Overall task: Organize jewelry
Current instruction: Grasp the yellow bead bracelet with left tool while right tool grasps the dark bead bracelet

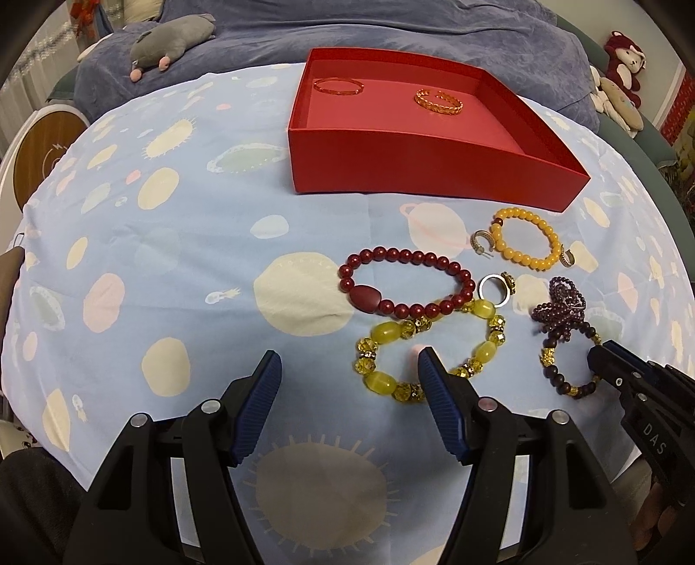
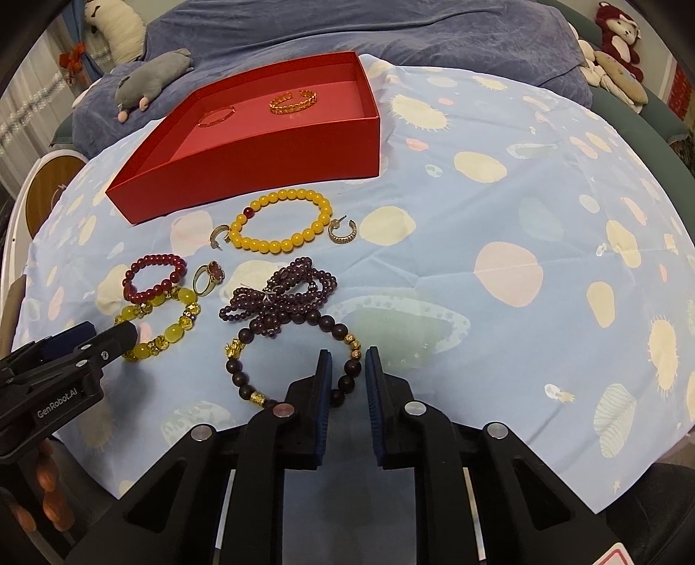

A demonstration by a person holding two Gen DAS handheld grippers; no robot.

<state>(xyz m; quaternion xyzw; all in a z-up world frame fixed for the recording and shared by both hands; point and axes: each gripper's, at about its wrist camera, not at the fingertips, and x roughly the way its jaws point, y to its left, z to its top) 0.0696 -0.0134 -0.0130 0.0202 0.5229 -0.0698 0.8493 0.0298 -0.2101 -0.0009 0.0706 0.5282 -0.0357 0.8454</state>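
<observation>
My right gripper (image 2: 349, 354) points down at the cloth, its jaws narrow around beads of a dark wooden bracelet (image 2: 234, 369) with gold charms, shut on it. A purple bead strand (image 2: 278, 295) lies tangled at that bracelet's far side. My left gripper (image 1: 349, 354) hangs open and holds nothing, its right finger over a yellow glass bracelet (image 1: 382, 343). Beside it lie a red bead bracelet (image 1: 404, 256), a ring (image 1: 495, 291), an orange bead bracelet (image 1: 525, 260) and two hoop earrings (image 1: 480, 243). The red box (image 1: 434, 165) holds two gold bangles (image 1: 438, 101).
A pale blue planet-print cloth (image 2: 521, 217) covers the surface. A dark blue blanket (image 1: 391, 34) with a grey plush (image 1: 169, 39) lies behind the box. More plush toys (image 2: 617, 39) sit at the far right. A round wooden disc (image 1: 39, 152) stands off the left edge.
</observation>
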